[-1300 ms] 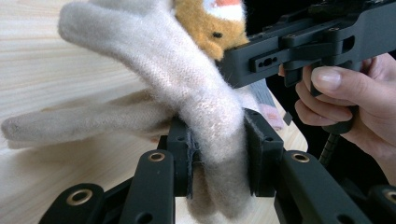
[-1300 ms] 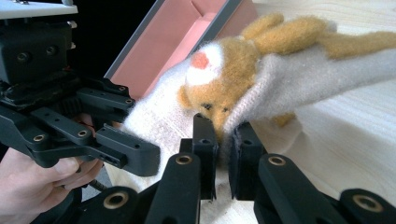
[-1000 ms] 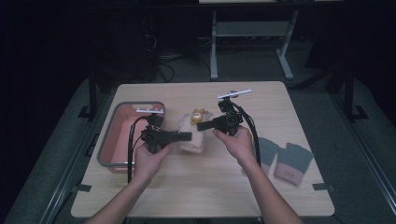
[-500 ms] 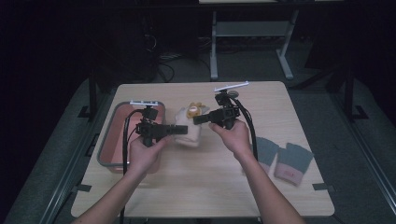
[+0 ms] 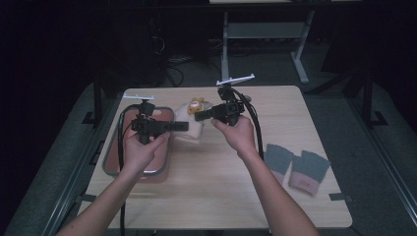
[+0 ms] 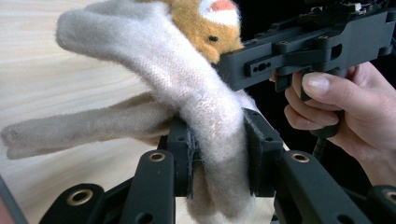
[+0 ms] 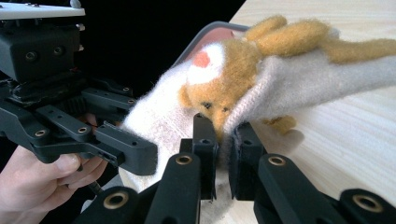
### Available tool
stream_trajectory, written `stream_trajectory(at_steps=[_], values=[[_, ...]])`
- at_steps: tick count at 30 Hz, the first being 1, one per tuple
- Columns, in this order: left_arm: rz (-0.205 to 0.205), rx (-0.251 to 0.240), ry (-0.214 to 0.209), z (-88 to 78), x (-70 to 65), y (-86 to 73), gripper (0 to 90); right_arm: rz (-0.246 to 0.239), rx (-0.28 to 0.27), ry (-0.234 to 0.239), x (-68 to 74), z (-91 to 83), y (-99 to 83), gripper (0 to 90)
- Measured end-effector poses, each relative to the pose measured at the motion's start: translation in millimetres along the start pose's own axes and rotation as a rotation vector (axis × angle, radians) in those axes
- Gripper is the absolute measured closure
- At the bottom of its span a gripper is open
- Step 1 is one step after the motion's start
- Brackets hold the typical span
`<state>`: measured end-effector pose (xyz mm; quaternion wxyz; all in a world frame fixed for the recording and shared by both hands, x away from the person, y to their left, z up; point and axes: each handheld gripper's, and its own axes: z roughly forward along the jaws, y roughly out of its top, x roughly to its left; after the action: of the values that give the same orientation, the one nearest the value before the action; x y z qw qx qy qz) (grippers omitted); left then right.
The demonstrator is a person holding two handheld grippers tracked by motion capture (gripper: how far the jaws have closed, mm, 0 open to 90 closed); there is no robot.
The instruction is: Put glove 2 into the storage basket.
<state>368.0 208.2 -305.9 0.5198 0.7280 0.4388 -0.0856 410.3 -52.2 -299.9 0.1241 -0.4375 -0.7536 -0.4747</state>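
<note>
A cream woolly sock (image 5: 193, 132) with a tan plush toy (image 5: 195, 104) poking out of it hangs between my two grippers above the table. My left gripper (image 5: 184, 126) points right and is shut on the sock's cream fabric (image 6: 154, 56), which bunches between its pads. My right gripper (image 5: 200, 117) points left and is shut on the sock's edge (image 7: 317, 79), just under the plush toy's face (image 7: 219, 74). The two grippers' tips nearly meet. In the left gripper view the plush toy (image 6: 205, 32) sits against the right gripper's body (image 6: 303, 46).
A grey-rimmed tray (image 5: 112, 164) with a pink inside lies at the table's left, under my left hand. A pair of grey and pink gloves (image 5: 300, 169) lies at the right front. The wooden table (image 5: 211, 196) ends at a dark floor all round.
Both hands have risen and drifted slightly toward the far side, carrying the sock with the plush toy up off the table. Both grips look unchanged.
</note>
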Motion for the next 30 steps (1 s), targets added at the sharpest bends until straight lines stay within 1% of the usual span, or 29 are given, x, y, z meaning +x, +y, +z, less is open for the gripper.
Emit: stream_trajectory(at_steps=[1,2,4,6,8,10,12,13,15,16,17,18,19,20,21,22,24,30], values=[[0.000,0.000,0.000,0.0,0.0,0.0,67.4,0.000,0.000,0.000,0.0,0.0,0.0,82.9],[0.007,-0.005,0.000,-4.3,-0.3,3.8,67.4,-0.009,-0.003,0.002,3.6,-0.5,4.3,82.9],[0.016,-0.006,-0.001,-8.8,-0.2,7.4,67.4,-0.011,-0.007,0.003,7.2,-0.2,8.9,82.9],[0.015,-0.010,-0.002,-10.9,-0.5,9.0,67.4,-0.014,-0.007,0.005,9.0,-0.3,11.0,82.9],[0.020,-0.016,-0.001,-18.2,-0.3,13.5,67.4,-0.018,-0.011,0.011,14.2,0.9,17.1,82.8],[0.021,-0.018,0.002,-20.6,-0.5,14.8,67.4,-0.023,-0.012,0.014,18.0,2.8,21.0,82.8],[0.034,-0.024,0.013,-28.4,-0.2,18.3,67.4,-0.028,-0.015,0.018,21.9,5.1,24.6,82.8],[0.034,-0.024,0.013,-28.4,-0.2,18.3,67.4,-0.028,-0.016,0.022,23.5,6.6,26.3,82.8],[0.039,-0.025,0.017,-33.8,0.9,20.0,67.4,-0.029,-0.014,0.023,25.0,8.2,28.0,82.8],[0.041,-0.029,0.025,-38.5,2.3,21.1,67.4,-0.036,-0.011,0.027,28.3,11.9,31.3,82.8],[0.041,-0.029,0.025,-38.5,2.3,21.1,67.4,-0.036,-0.011,0.027,28.3,11.9,31.3,82.8],[0.043,-0.033,0.032,-43.4,4.9,21.3,67.4,-0.038,-0.005,0.029,31.1,16.6,34.3,82.8],[0.043,-0.033,0.032,-43.4,4.9,21.3,67.4,-0.038,-0.005,0.029,31.1,16.6,34.3,82.8],[0.043,-0.033,0.037,-48.1,8.0,21.0,67.4,-0.037,-0.004,0.039,32.5,22.4,36.4,82.8],[0.043,-0.033,0.037,-48.1,8.0,21.0,67.4,-0.037,-0.004,0.039,32.5,22.4,36.4,82.8],[0.041,-0.036,0.039,-50.3,9.7,20.6,67.4,-0.035,-0.002,0.044,33.1,25.6,37.1,82.8],[0.021,-0.034,0.045,-57.3,15.5,18.9,67.5,-0.041,0.006,0.052,35.2,35.3,39.5,82.8],[0.009,-0.036,0.060,-70.2,26.7,16.4,67.5,-0.046,0.028,0.062,40.7,53.3,46.0,82.7]])
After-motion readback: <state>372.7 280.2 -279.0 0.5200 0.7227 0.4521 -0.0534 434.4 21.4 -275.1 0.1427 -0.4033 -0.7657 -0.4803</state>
